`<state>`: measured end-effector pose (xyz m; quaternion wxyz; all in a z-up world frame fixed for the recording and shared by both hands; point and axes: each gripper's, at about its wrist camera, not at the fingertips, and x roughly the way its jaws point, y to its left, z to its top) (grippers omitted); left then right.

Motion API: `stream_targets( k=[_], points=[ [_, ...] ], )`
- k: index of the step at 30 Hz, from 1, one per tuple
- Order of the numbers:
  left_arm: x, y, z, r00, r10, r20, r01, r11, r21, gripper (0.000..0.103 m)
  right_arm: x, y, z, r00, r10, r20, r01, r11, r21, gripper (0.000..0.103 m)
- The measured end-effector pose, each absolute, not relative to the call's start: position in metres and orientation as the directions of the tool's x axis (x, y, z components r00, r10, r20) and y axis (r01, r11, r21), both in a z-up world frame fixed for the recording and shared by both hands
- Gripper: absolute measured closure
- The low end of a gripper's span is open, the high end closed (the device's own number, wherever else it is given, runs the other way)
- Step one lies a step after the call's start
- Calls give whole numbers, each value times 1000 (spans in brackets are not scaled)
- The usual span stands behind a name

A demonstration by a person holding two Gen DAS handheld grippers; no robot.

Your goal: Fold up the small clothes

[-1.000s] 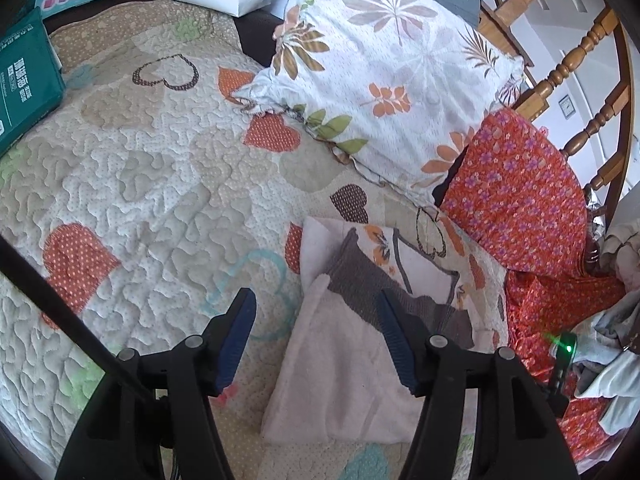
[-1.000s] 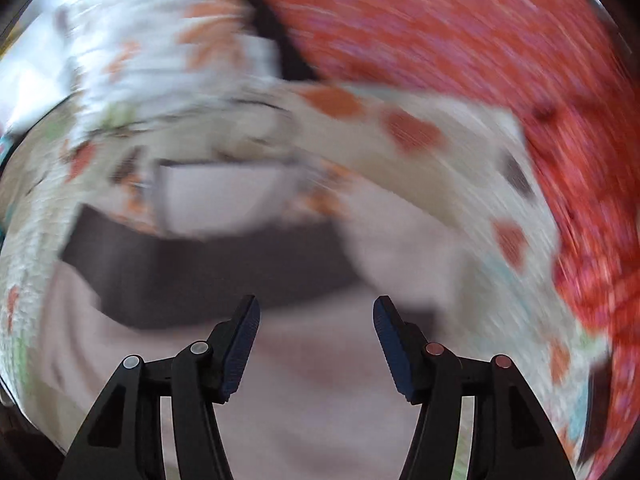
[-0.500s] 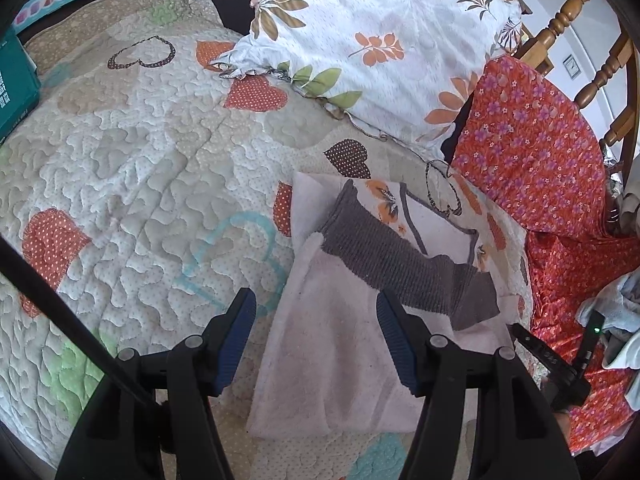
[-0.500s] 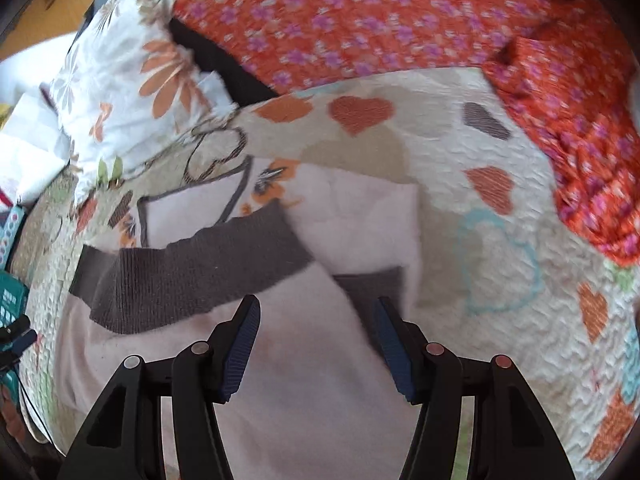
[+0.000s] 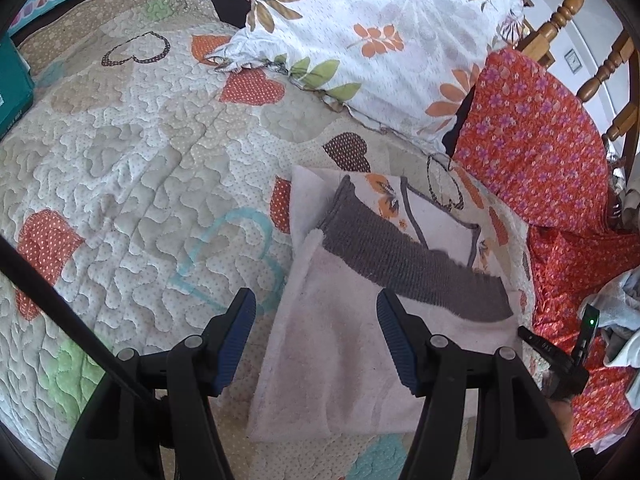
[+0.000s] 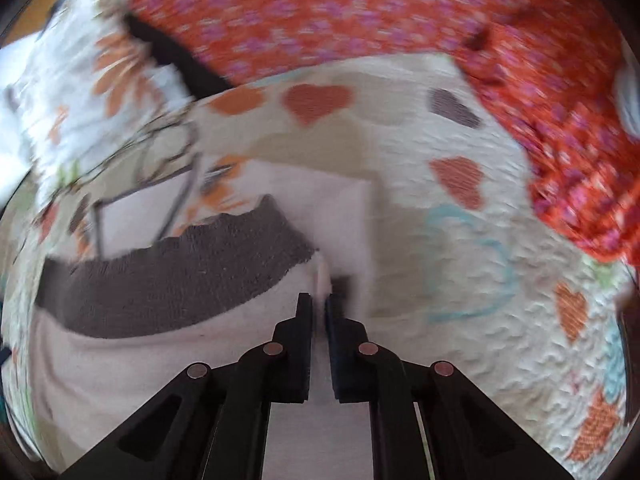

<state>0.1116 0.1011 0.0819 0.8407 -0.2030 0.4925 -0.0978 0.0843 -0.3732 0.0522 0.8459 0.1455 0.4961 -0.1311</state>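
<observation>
Pinching the pale pink garment [image 6: 132,364] at its folded edge, right gripper [image 6: 319,308], jaws just snapped together, a ridge of pink cloth caught between the pads beside the end of the grey ribbed band [image 6: 172,276]; this view smeared by motion. Left gripper [image 5: 314,322] over the near part of the same garment, jaws apart, blue pads [image 5: 394,344] clear of the cloth, nothing between them but the pink surface below. Garment lies flat on the heart-patterned quilt [image 5: 132,168], grey band slanting across its middle, a white panel with orange flowers and grey outline [image 5: 436,216] showing beyond the band. Farther back a leaf-print pillow [image 5: 380,36], beside it an orange floral cloth [image 5: 532,148] draped against a wooden railing [image 5: 568,4]
</observation>
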Motion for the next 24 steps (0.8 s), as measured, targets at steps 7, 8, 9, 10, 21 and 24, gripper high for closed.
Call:
stream_targets(
  k=[7, 8, 9, 10, 21, 24],
  points=[
    [116, 80, 54, 381, -352, -855, -24, 921, -389, 41, 70, -380, 55, 490, -44, -871, 354, 923, 152, 96],
    [115, 80, 53, 378, -360, -853, -24, 917, -398, 41, 67, -381, 58, 500, -34, -866, 351, 921, 167, 91],
    [115, 81, 54, 382, -364, -849, -23, 915, -402, 41, 60, -381, 63, 516, -24, -856, 345, 921, 183, 86],
    [114, 81, 57, 393, -364, -844, -20, 915, -403, 41, 54, -381, 66, 530, -13, -848, 336, 921, 195, 72],
    [109, 80, 64, 412, -358, -838, -11, 918, -397, 41, 29, -371, 31, 426, 7, -904, 326, 931, 161, 96],
    [106, 79, 69, 429, -355, -831, 4, 920, -392, 41, 22, -383, 27, 390, -45, -920, 392, 912, 121, 96]
  ],
)
